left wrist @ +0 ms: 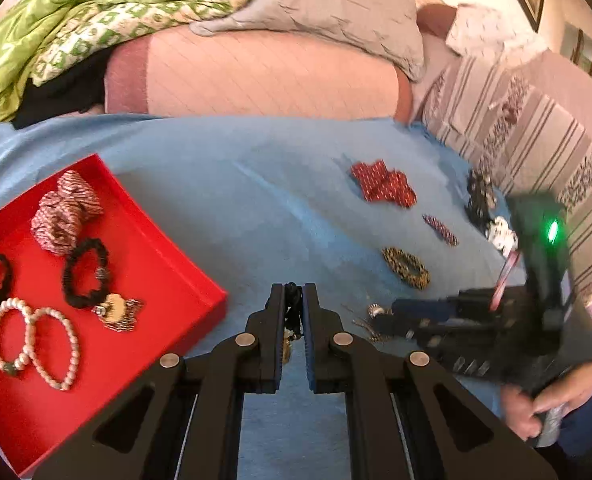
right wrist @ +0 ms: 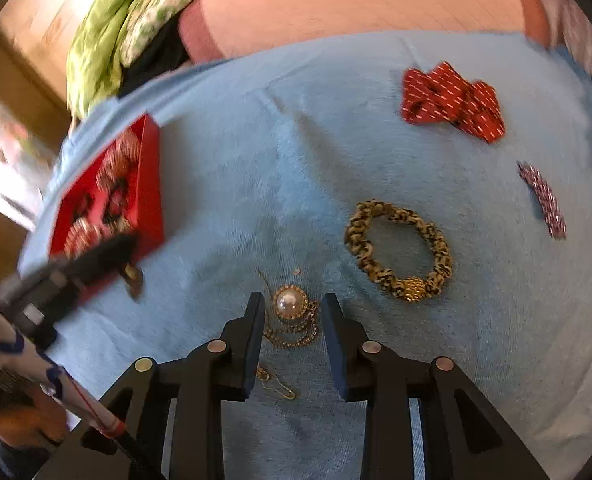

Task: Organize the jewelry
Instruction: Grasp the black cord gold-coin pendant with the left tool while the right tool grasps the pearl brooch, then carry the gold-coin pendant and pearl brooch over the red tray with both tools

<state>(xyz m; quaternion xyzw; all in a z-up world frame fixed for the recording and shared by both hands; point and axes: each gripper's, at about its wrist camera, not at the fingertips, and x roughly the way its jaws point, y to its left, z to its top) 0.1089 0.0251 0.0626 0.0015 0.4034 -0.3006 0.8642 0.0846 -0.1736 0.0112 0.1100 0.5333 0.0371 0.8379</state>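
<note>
Beside the red tray point(left wrist: 168, 248), left gripper point(left wrist: 294, 300) clamps a black cord point(left wrist: 293, 308); right gripper point(right wrist: 292, 308) straddles pearl pendant point(right wrist: 289, 303), jaws parted.

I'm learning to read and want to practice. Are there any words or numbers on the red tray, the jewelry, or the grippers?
No readable text: there are no words, numbers or brand names in either view.
Red tray: plain, no label.
Red bow: only small white dashes, a pattern, not letters.
Pearl pendant and leopard-print scrunchie: no writing.
Right gripper: a green light glows on its body, no sign beside it.
</note>
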